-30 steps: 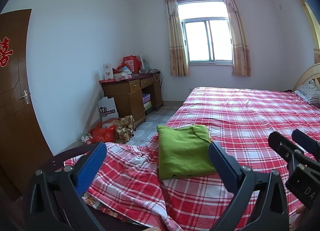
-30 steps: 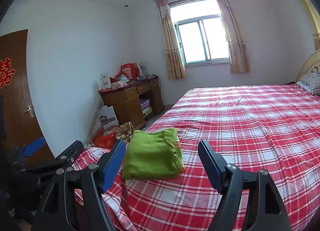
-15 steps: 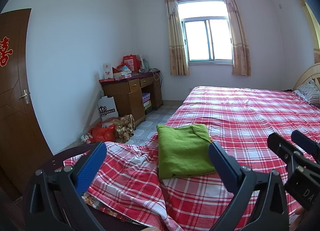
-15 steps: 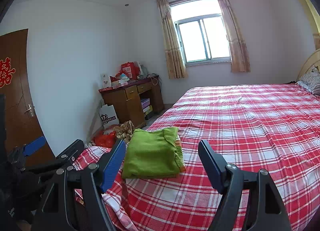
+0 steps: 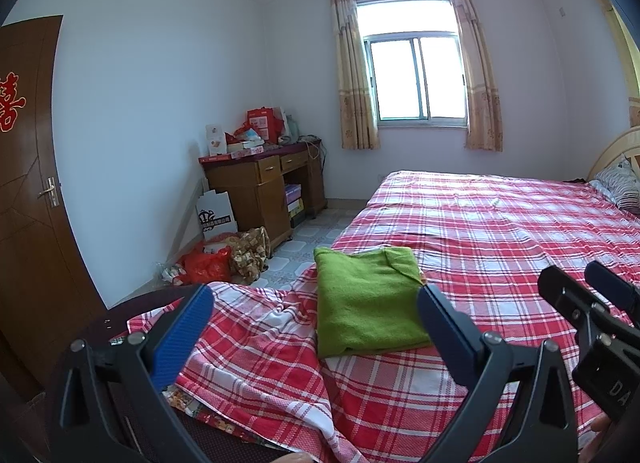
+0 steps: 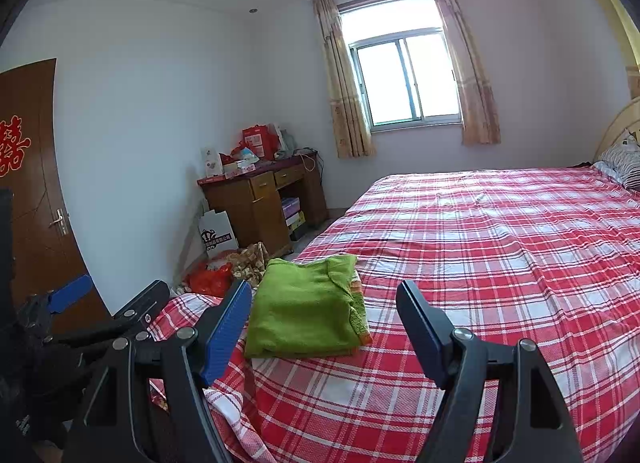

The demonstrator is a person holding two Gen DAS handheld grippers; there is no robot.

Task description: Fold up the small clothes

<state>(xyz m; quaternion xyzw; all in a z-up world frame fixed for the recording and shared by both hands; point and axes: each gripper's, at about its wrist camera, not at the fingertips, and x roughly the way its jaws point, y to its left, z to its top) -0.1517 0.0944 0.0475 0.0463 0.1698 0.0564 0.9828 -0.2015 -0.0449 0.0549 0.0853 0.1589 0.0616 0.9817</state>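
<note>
Green sweater (image 5: pixel 370 299) lies folded on the red plaid bed (image 5: pixel 500 231); both grippers' jaws gape, left gripper (image 5: pixel 312 327), right gripper (image 6: pixel 324 319).

Almost no change is seen across the second. In the right wrist view the green garment (image 6: pixel 304 309) and the window (image 6: pixel 404 81) are found a touch lower and further right, so the right gripper (image 6: pixel 324 329) has been tilted very slightly.
</note>
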